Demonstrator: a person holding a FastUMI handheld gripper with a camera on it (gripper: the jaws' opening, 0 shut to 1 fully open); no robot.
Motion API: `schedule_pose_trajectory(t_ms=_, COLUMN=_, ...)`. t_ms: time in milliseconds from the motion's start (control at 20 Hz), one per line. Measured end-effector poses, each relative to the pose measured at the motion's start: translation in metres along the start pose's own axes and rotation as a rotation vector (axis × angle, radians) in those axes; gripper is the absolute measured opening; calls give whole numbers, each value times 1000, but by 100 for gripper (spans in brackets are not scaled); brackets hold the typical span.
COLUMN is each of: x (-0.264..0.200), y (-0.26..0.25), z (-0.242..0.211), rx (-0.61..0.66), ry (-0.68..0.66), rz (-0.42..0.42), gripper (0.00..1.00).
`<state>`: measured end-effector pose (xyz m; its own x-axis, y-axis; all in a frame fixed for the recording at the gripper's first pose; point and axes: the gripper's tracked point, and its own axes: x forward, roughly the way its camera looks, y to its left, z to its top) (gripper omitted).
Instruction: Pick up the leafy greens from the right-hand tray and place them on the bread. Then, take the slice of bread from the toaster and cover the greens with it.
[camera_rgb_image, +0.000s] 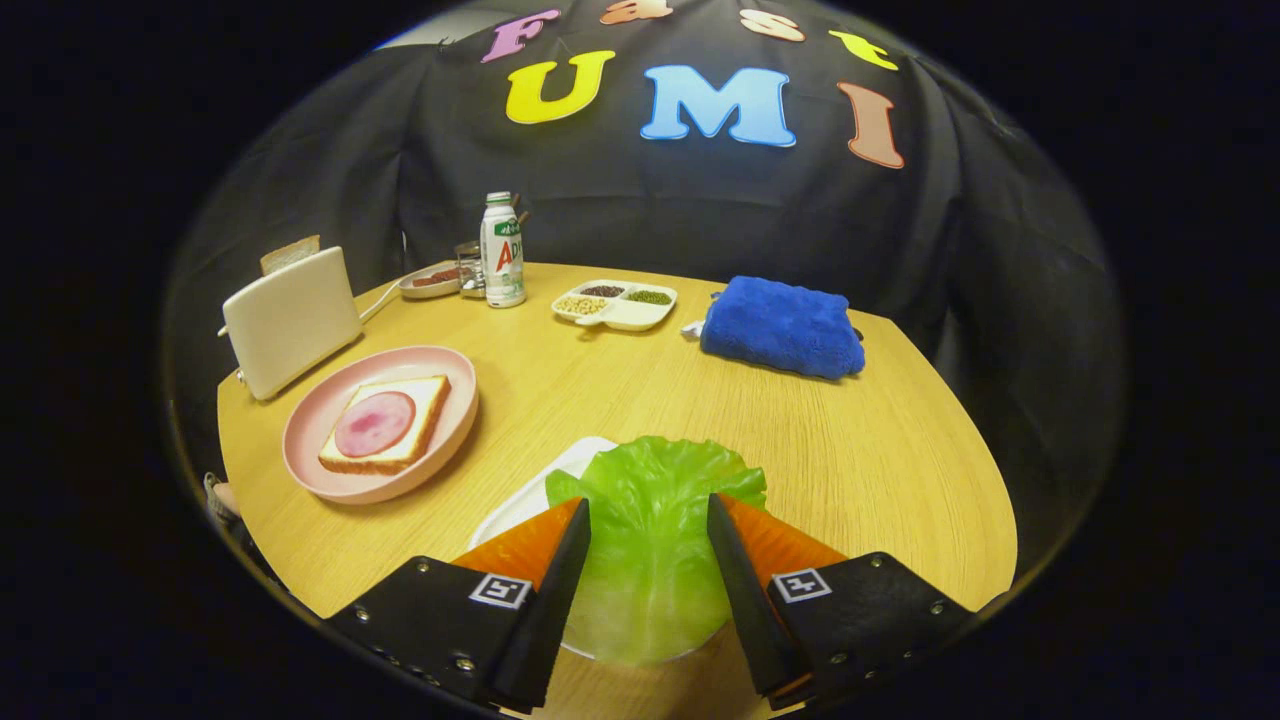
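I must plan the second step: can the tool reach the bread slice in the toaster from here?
Probably yes. The bread slice stands up out of the toaster, nothing over it. The open tool straddles the lettuce.

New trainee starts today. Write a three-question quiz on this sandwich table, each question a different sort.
1. True or false: the black-and-orange two-finger gripper is open, with the ruffled green lettuce leaf between its fingers.
2. What lies on the square bread slice on the round pink plate? A) cheese B) a round pink ham slice C) nothing
3. Fill in: a second bread slice sticks out of the cream ____.

Key: 1 true; 2 B; 3 toaster
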<state>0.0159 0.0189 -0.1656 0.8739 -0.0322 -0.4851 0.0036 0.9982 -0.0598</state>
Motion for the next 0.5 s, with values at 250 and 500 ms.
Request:
schedule_pose_trajectory(t_ms=250, x=6, y=2, z=-11, rx=30, ry=17, rz=9, gripper=73)
schedule_pose_trajectory(t_ms=500, x=9, y=6, z=-14, rx=66, ry=40, rz=60, gripper=57)
